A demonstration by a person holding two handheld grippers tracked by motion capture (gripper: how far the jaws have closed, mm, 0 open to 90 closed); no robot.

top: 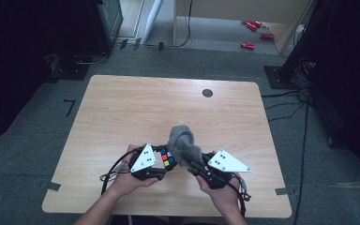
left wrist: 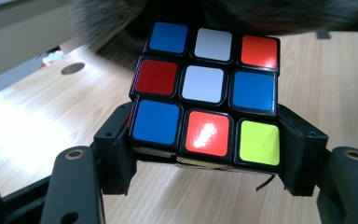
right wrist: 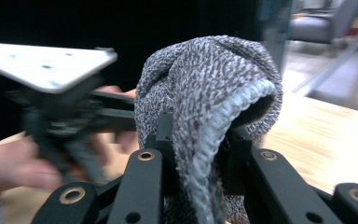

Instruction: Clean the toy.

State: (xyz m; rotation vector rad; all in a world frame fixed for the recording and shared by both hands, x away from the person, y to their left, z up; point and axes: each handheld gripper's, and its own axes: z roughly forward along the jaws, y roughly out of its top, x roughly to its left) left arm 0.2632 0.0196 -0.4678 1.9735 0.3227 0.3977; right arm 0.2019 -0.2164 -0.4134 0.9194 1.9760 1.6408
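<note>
Your left gripper (top: 165, 161) held the Rubik's cube (top: 167, 158) above the table (top: 122, 112), left of the knitted cloth (top: 183, 144), which perhaps touched it.

cube (left wrist: 205, 93): glossy plastic, smooth coloured stickers that catch the light, black frame between them
cloth (right wrist: 209, 93): grey knitted fabric, coarse and fuzzy, with a paler ribbed hem
table (top: 122, 117): pale wood grain, smooth, faint sheen
left gripper (left wrist: 205, 161): matt black plastic jaws, brass-coloured rivets
right gripper (right wrist: 198, 140): matt black plastic jaws, same rivets
plate (top: 228, 162): flat pale grey, smooth, matt
floor (top: 33, 154): grey carpet, rough
</note>
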